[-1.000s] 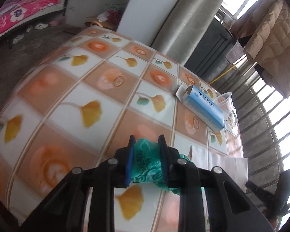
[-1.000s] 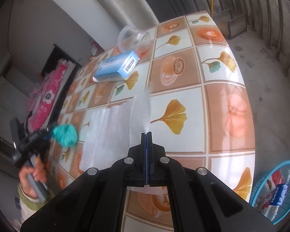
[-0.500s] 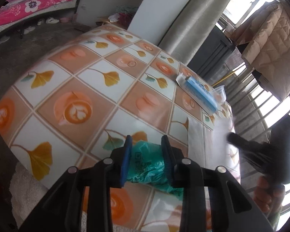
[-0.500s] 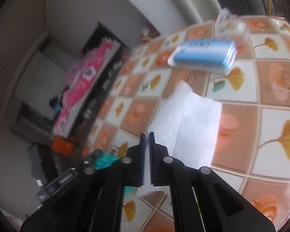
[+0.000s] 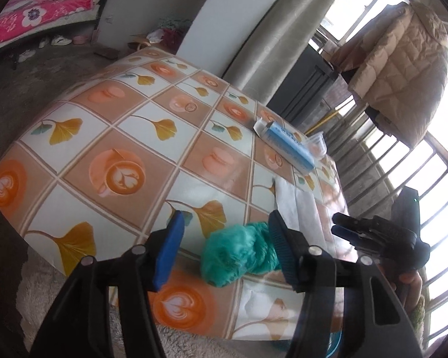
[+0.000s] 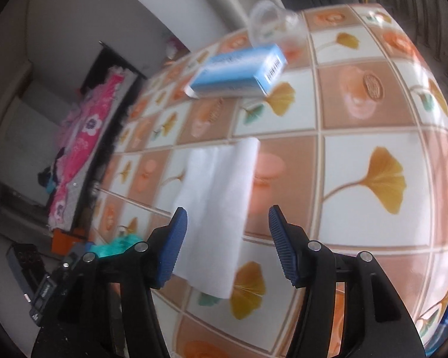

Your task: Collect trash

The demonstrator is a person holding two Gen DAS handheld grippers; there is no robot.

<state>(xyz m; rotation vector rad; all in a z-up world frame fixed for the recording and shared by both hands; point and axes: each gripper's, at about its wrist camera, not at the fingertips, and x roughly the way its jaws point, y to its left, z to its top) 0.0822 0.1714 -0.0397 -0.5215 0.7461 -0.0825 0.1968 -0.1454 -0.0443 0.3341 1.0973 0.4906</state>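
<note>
Now, on my left, the left gripper (image 5: 225,238) has just been opening: the green bag (image 5: 239,256) sits between its jaws, wadded up at the near edge of the table (image 5: 128,137), maybe touching the right pad (image 5: 279,246) but well clear of the left one, so I'd call it released, not held. To its right lies the tissue (image 5: 298,208), flat on the cloth. The right gripper (image 6: 227,238) has just been opening too, and I see the tissue's near end (image 6: 215,197) lying between its spread jaws, no pad pressing on it. My guess is both grippers are letting go to get a better bite before carrying anything off. Farther right and far across the table, the blue box (image 6: 239,71) lies on its side with the clear cup (image 6: 276,25) just behind, both waiting.
</note>
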